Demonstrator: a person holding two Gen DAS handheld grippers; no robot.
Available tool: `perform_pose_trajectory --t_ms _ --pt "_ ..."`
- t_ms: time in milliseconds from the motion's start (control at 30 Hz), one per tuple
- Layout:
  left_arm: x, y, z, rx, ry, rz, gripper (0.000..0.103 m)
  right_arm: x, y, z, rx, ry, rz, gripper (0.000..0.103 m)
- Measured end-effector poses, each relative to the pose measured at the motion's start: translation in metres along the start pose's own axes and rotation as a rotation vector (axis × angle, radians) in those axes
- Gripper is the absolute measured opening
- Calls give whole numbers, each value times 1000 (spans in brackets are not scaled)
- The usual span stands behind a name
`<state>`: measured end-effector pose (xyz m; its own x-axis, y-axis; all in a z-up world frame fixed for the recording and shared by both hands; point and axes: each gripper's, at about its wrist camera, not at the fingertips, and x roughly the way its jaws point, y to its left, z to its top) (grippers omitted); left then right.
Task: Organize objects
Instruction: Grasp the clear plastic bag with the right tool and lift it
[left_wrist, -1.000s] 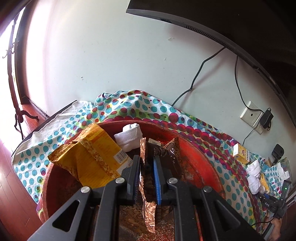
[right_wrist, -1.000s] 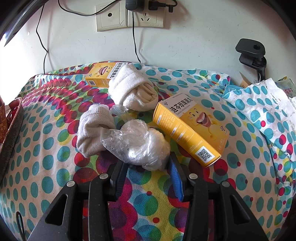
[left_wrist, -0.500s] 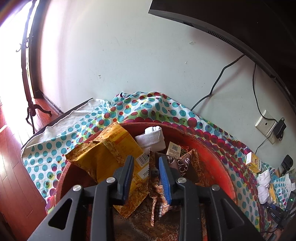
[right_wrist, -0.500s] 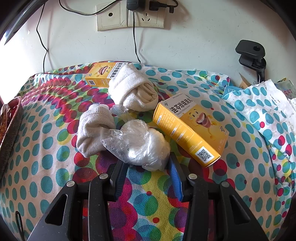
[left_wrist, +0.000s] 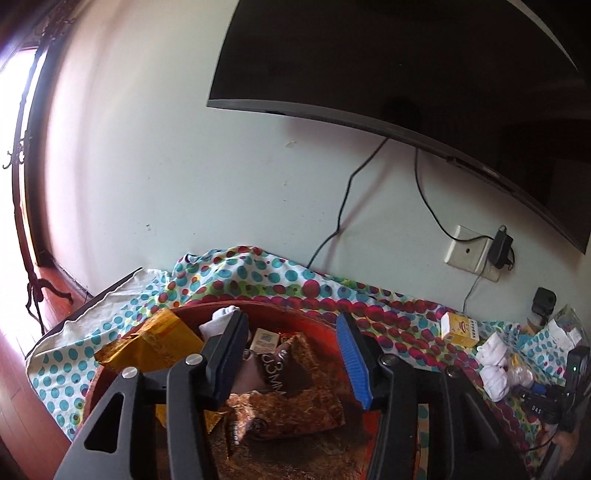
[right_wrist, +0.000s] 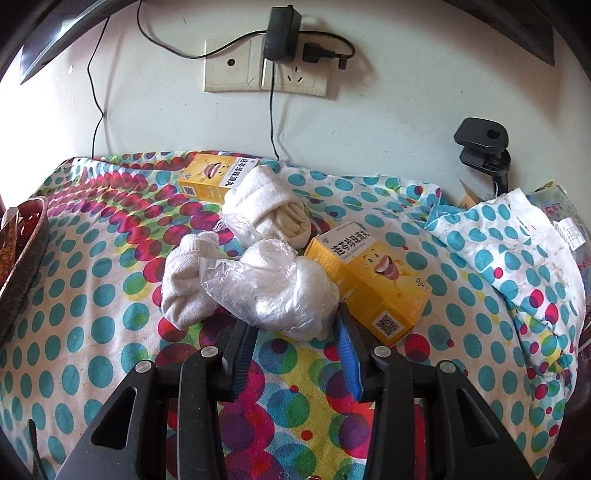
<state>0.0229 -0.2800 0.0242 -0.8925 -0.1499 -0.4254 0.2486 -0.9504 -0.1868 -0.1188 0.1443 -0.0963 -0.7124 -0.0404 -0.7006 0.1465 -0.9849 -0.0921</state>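
Two claws | my left gripper (left_wrist: 291, 360) has just been opening, empty above the red basket (left_wrist: 325, 320) | my right gripper (right_wrist: 293, 350) part-open, pads beside the bagged sock (right_wrist: 273, 291), not pressing | risk: slick plastic slips, nudging yellow box (right_wrist: 369, 284).

Left gripper (left_wrist: 291, 325) jaws just opening wide, copper snack packet (left_wrist: 291, 402) no longer pinched, now lying loose in red basket (left_wrist: 325, 317); gripper lifts back.
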Motion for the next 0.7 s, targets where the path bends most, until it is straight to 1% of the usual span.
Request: perform_pose_trajectory --t_ms 33,133,200,267,300,400,467,633,700 --pt "2 -5 -2 19 5 -9 51 -2 -3 1 22 7 13 39" --pt "6 -12 -5 61 21 -19 52 -19 -6 6 80 -11 30 39" --pt "8 -10 -5 50 29 -21 52 -34 0 14 98 -31 63 39" --pt "8 -4 -4 27 37 -24 52 -47 15 23 92 -45 105 39" --pt "8 0 -3 17 35 -11 52 -52 25 26 90 -54 127 39" --pt "4 13 1 0 13 33 52 -65 65 36 62 -79 217 39" --pt "0 25 4 -14 -11 55 53 -71 99 42 34 -83 293 39" --pt "0 57 8 -113 -5 69 56 -71 185 52 -35 -46 451 39" --pt "3 68 8 -146 7 78 56 -69 212 53 -70 -34 478 39"
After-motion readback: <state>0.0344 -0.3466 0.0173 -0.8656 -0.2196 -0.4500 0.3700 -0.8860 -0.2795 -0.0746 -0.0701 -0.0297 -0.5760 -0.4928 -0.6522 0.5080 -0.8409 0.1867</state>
